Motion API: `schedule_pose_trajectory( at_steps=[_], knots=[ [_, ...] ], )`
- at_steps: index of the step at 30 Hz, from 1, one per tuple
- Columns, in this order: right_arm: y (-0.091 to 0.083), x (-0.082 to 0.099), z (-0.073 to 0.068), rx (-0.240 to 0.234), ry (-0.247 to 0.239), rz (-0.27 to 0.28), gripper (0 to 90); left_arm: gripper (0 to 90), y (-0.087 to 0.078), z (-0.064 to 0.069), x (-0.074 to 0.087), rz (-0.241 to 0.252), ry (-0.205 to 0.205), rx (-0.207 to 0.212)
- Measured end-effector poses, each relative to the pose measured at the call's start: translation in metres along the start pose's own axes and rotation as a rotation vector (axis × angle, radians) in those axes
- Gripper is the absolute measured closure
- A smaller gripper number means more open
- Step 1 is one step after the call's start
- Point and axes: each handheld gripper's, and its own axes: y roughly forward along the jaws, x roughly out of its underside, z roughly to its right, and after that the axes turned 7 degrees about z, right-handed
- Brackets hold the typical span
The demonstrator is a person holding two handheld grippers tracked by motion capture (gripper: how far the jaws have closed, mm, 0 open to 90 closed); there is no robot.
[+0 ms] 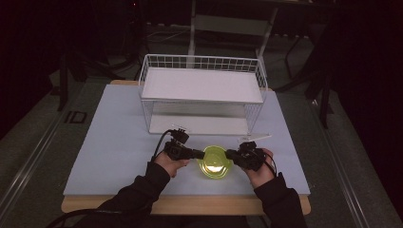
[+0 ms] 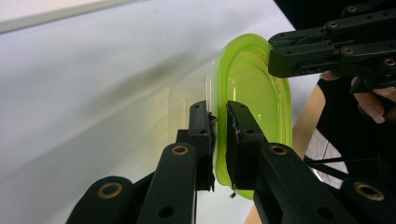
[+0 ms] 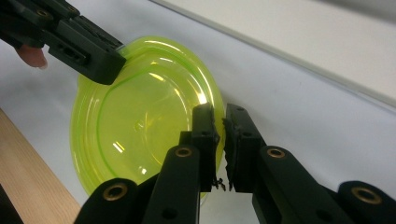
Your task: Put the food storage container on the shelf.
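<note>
The high view looked forward and down from above the person's side. Each gripper view sat close behind its own jaws, facing the other gripper (across the green container), which all three shared.

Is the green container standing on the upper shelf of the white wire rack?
No, the green container lies on the table in front of the white wire rack.

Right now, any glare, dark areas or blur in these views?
High view: room dim, bright glare on the green lid. Left gripper view: near fingers soft, soft shadow on the white table. Right gripper view: small highlights on the lid, the left gripper slightly blurred.
</note>
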Motion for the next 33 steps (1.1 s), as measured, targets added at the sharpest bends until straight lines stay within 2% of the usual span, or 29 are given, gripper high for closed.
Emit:
schedule_pose_trajectory(
  at_steps=[4, 12, 17, 18, 20, 24, 33],
  knots=[
    [-0.007, -0.012, -0.002, -0.009, 0.0, 0.034, 83.2, 82.4, -0.009, 0.003, -0.006, 0.018, -0.006, 0.006],
    [-0.018, -0.034, -0.009, -0.004, -0.033, 0.049, 83.2, 82.5, -0.03, 0.012, -0.022, 0.056, -0.004, 0.011],
    [-0.026, -0.056, -0.012, -0.008, -0.042, 0.076, 83.2, 82.5, -0.049, 0.018, -0.038, 0.099, -0.003, 0.01],
    [-0.029, -0.067, -0.014, -0.004, -0.049, 0.084, 83.2, 82.5, -0.053, 0.019, -0.042, 0.107, -0.006, 0.013],
    [-0.03, -0.071, -0.015, -0.005, -0.056, 0.089, 83.2, 82.5, -0.06, 0.021, -0.047, 0.122, -0.006, 0.012],
    [-0.035, -0.089, -0.018, 0.003, -0.074, 0.098, 83.2, 82.5, -0.071, 0.024, -0.057, 0.144, -0.02, 0.016],
    [-0.047, -0.129, -0.026, 0.01, -0.112, 0.134, 83.1, 82.4, -0.1, 0.034, -0.085, 0.204, -0.008, 0.006]
  ],
)
